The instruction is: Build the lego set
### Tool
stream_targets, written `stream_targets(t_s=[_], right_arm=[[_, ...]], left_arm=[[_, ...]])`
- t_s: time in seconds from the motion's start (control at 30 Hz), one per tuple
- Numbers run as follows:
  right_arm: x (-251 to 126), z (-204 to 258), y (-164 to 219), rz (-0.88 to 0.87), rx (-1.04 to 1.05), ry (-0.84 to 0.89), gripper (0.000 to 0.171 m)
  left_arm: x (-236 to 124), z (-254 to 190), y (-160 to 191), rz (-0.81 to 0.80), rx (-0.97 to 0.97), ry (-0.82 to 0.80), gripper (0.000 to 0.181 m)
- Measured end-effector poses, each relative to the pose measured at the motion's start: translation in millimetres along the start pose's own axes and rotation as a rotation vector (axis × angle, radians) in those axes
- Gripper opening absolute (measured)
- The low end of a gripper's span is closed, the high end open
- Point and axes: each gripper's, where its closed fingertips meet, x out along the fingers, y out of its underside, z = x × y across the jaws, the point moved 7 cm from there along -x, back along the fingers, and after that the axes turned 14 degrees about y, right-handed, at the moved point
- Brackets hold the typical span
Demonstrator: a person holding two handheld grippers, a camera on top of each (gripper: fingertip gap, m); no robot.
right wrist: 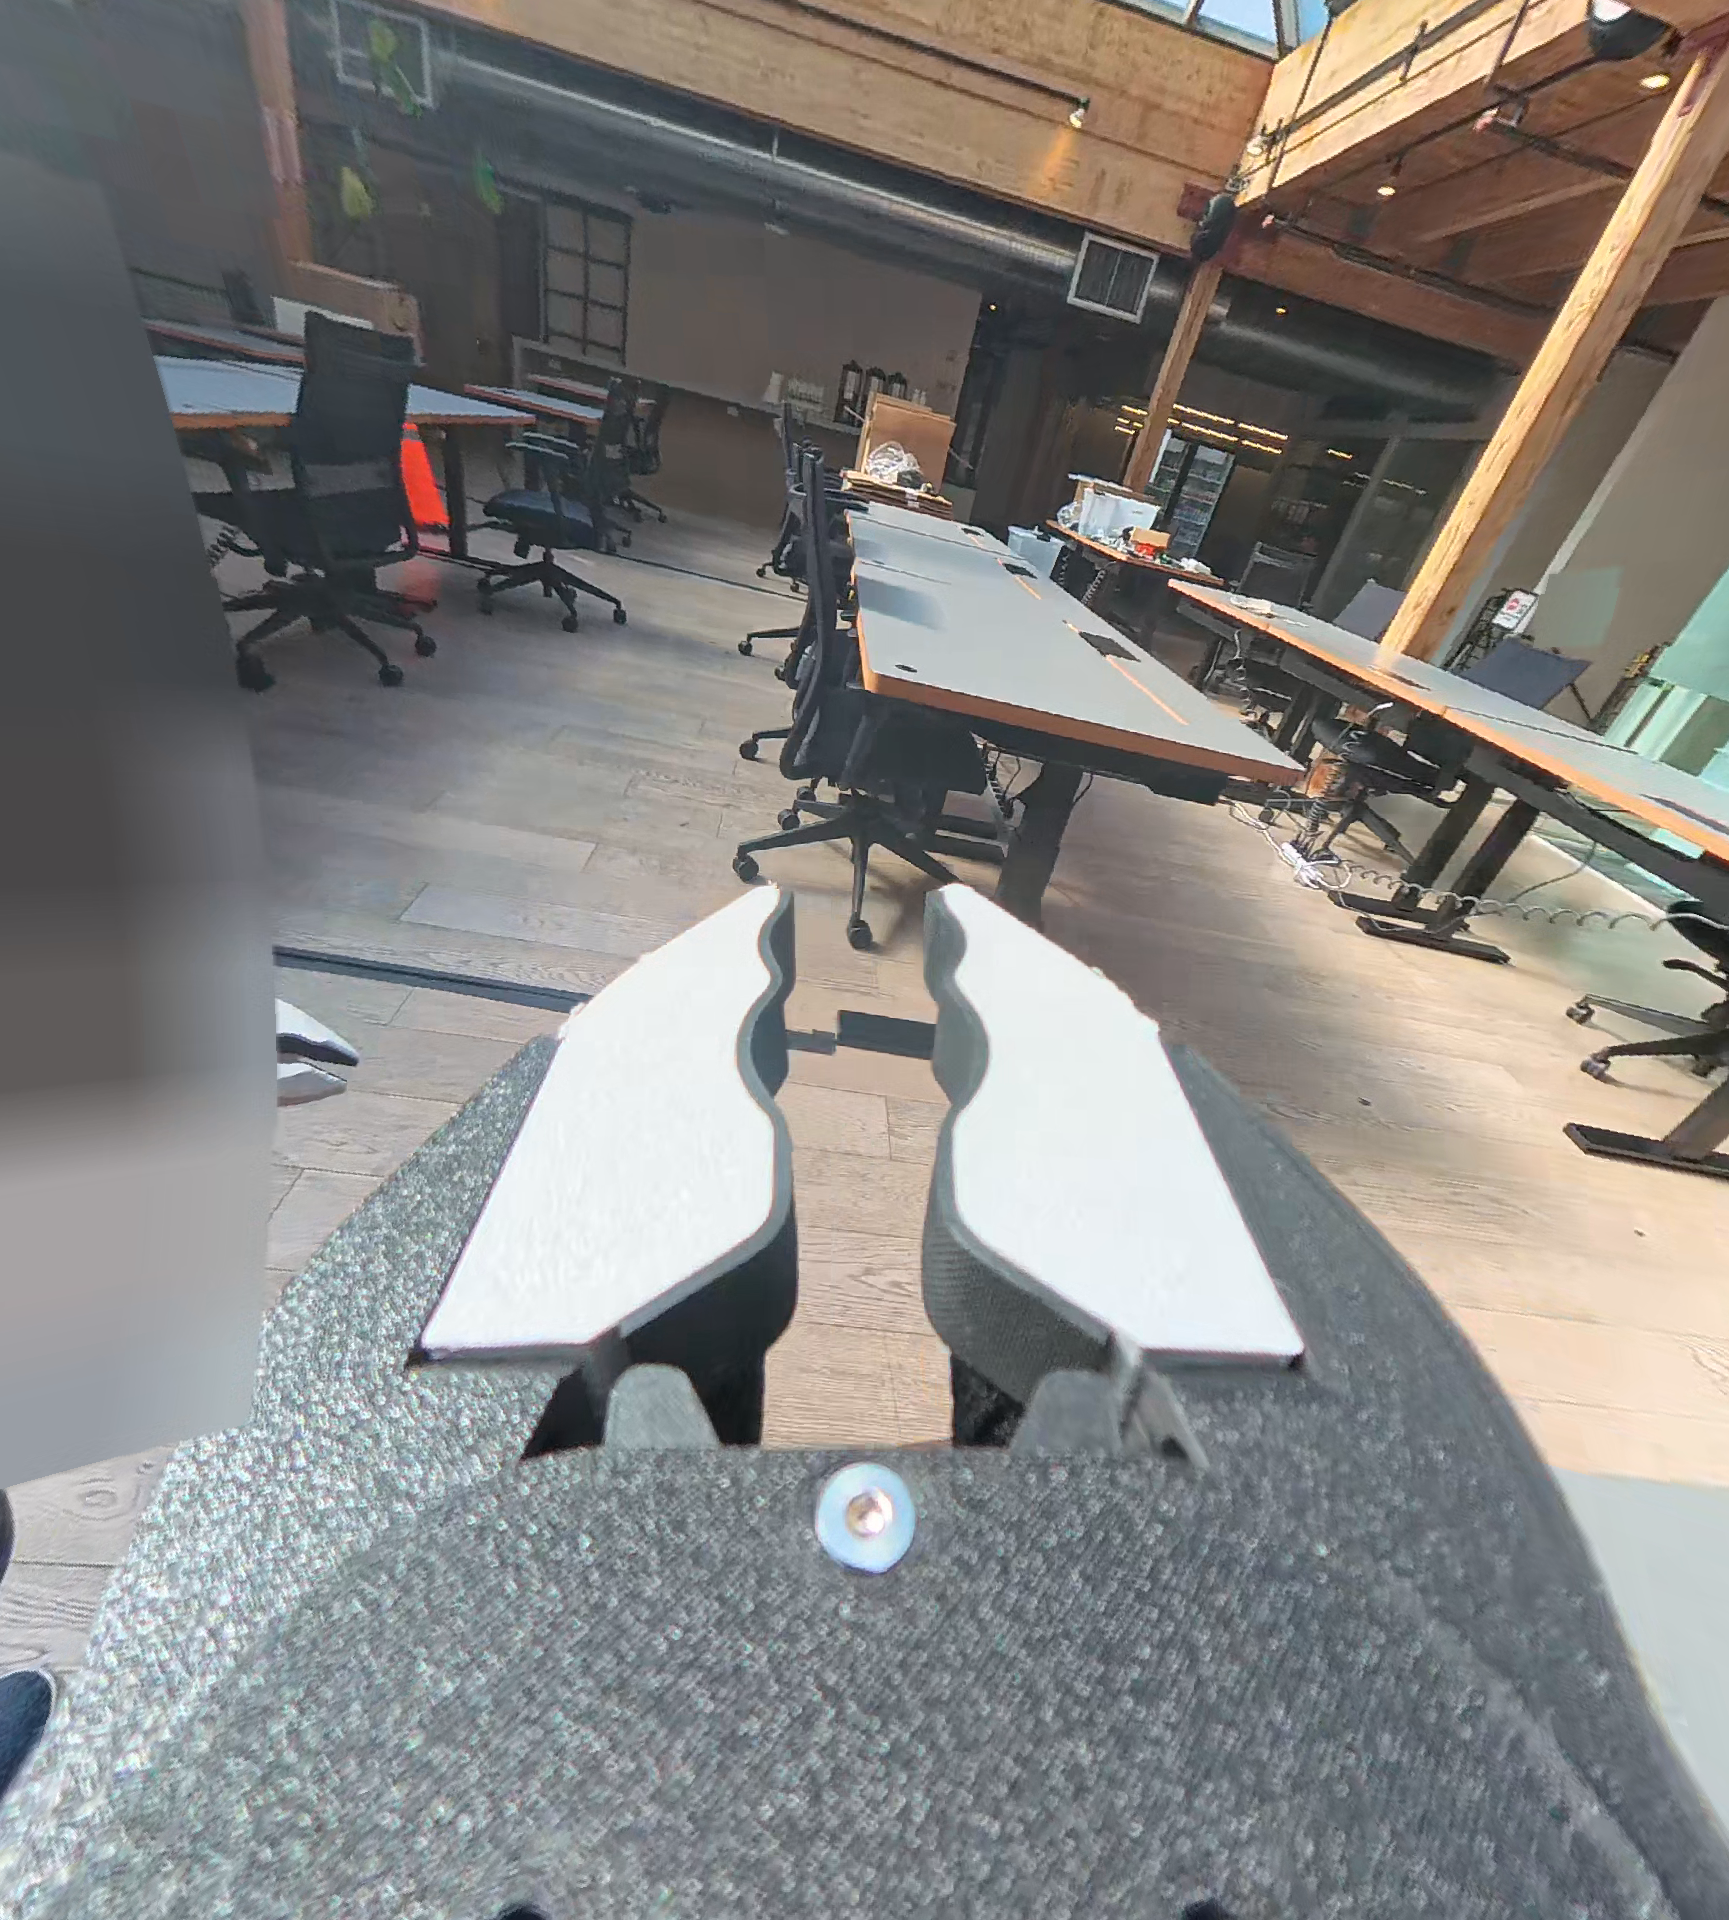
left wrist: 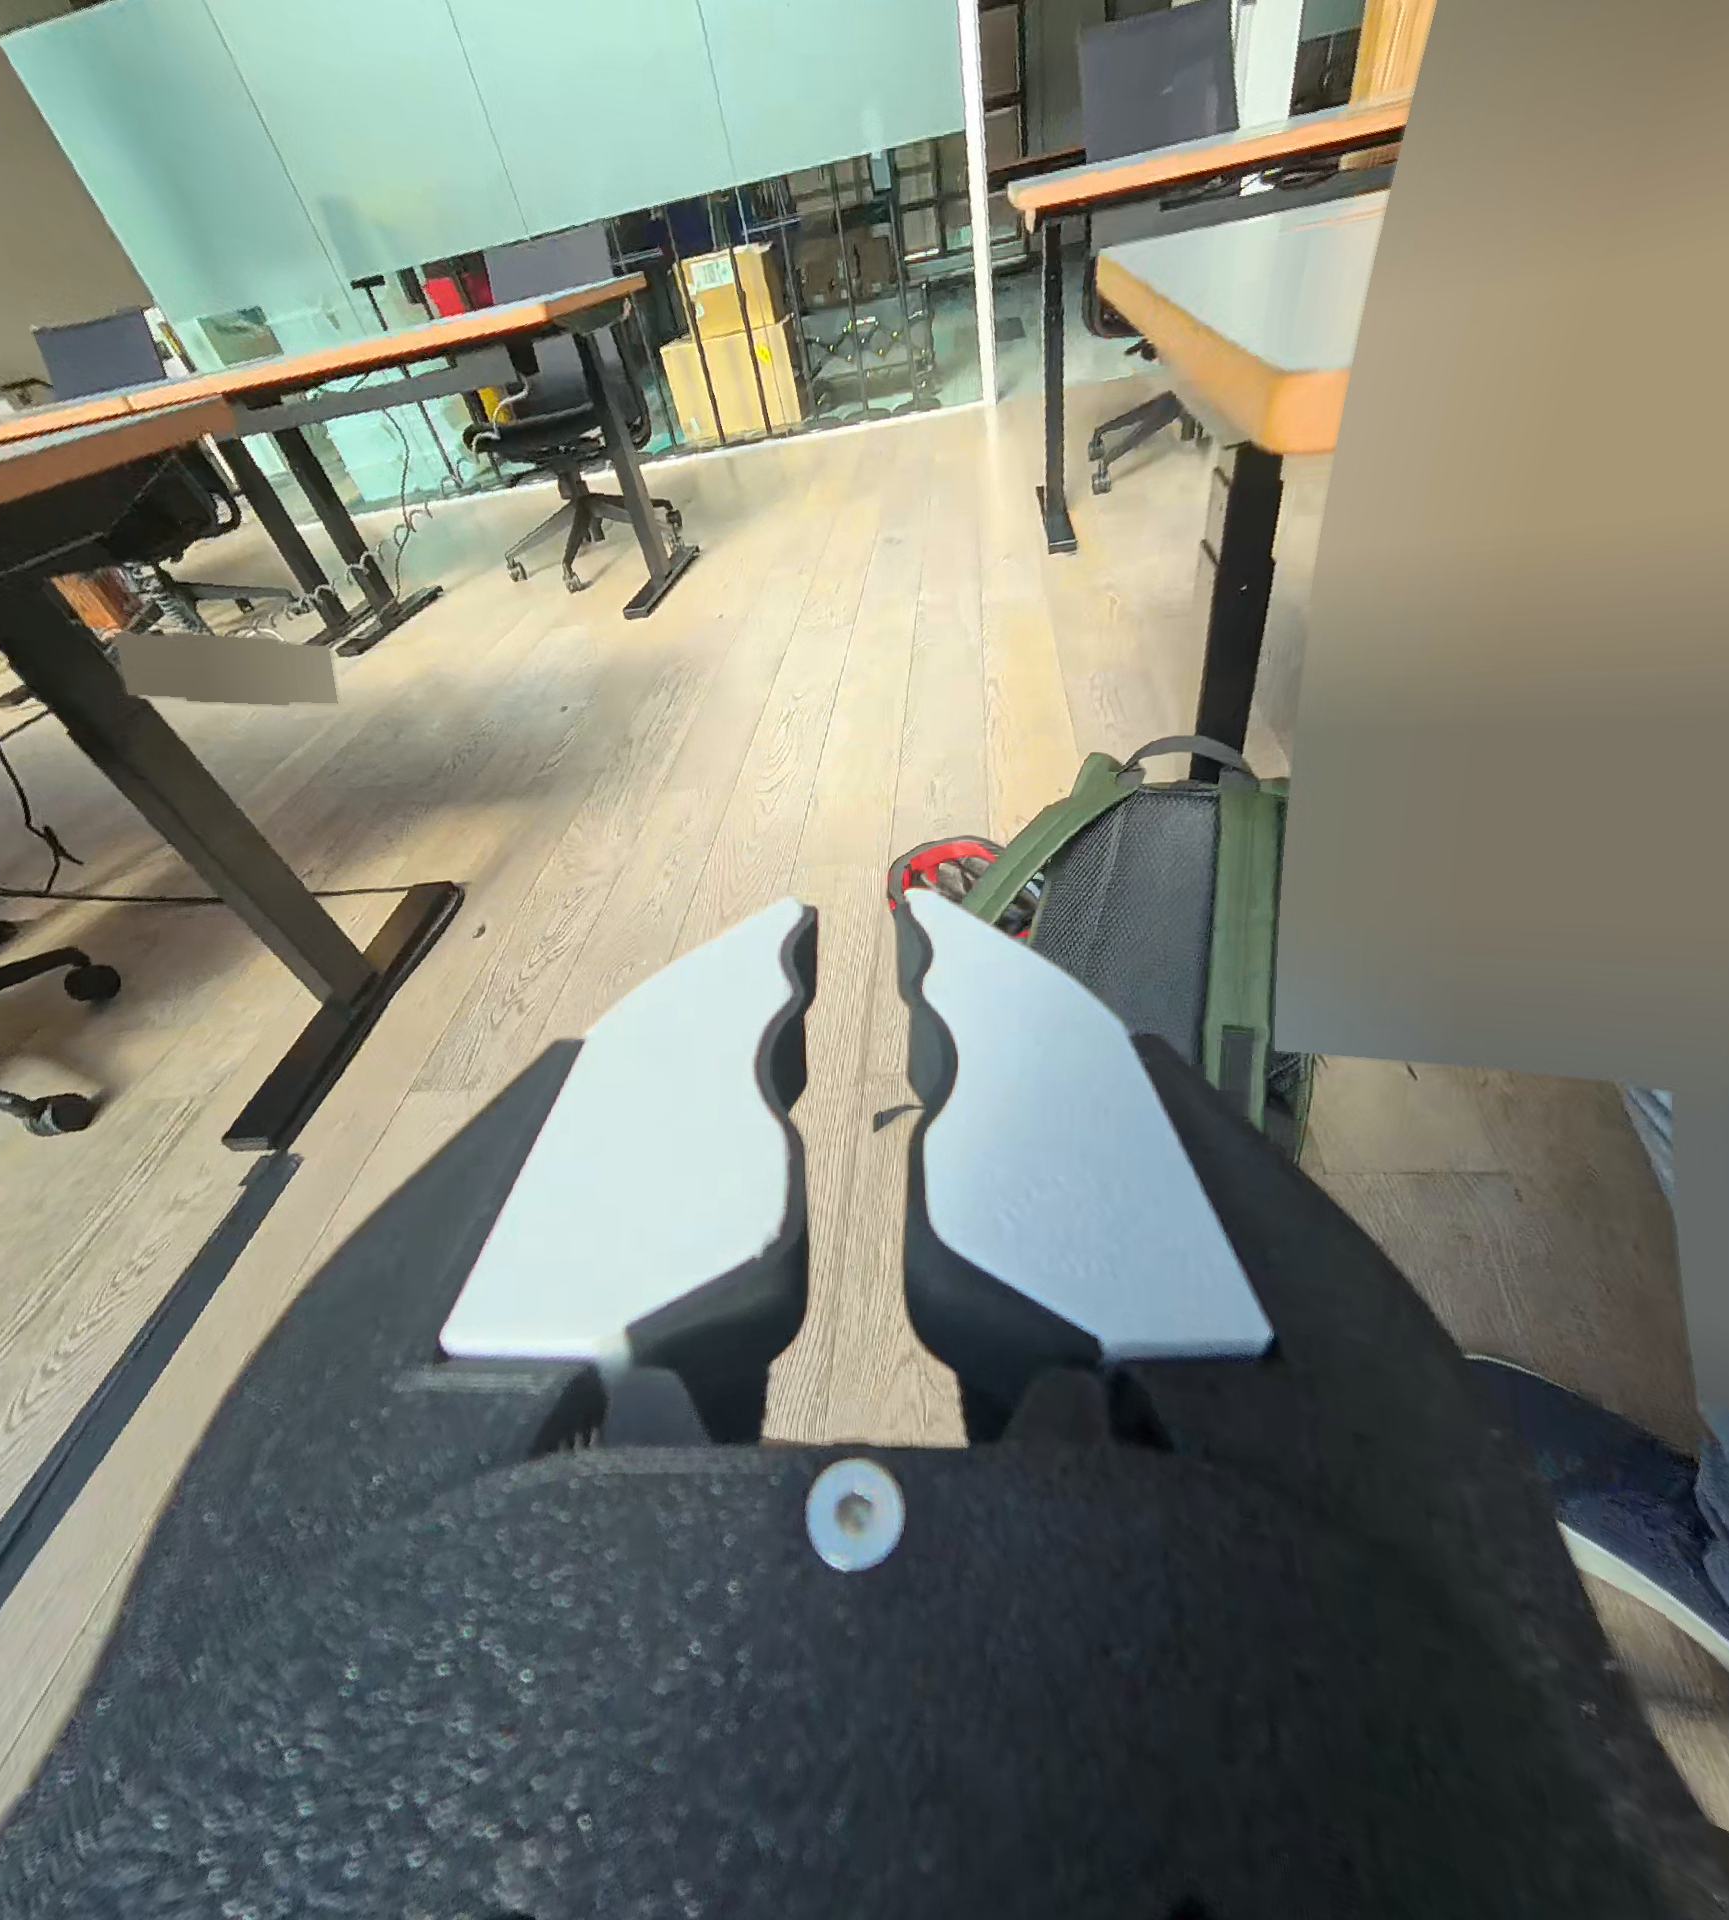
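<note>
No lego pieces show in either view. My left gripper (left wrist: 855,914) points out over a wooden floor, its white-faced fingers (left wrist: 673,1132) a narrow gap apart with nothing between them. My right gripper (right wrist: 860,899) points across an office room, its fingers (right wrist: 1078,1143) a slightly wider gap apart, also empty. Neither gripper touches anything.
Left wrist view: a desk (left wrist: 70,468) on black legs at left, an office chair (left wrist: 569,447) behind, a green backpack (left wrist: 1151,894) with a red helmet (left wrist: 943,868) on the floor, a person's shoe (left wrist: 1691,1579) lower right. Right wrist view: long desks (right wrist: 1026,665) and chairs (right wrist: 839,727) ahead, wooden floor between. Tip to tip, the grippers are about 40 centimetres apart.
</note>
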Motion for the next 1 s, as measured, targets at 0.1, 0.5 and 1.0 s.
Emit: stream_targets(t_s=[0.1, 0.5, 1.0], right_arm=[[89.0, 27.7, 23.2, 0.027, 0.057, -0.127, 0.023], [167.6, 81.7, 41.8, 0.52, 0.401, -0.077, 0.022], [356.1, -259.8, 24.6, 0.365, 0.518, 0.505, 0.023]], left_arm=[[-23.4, 32.8, 54.7, 0.074, -0.035, -0.06, 0.014], [-25.9, 143.3, -128.2, 0.319, -0.178, 0.151, 0.012], [436.0, 441.7, -411.3, 0.214, -0.131, 0.451, 0.013]])
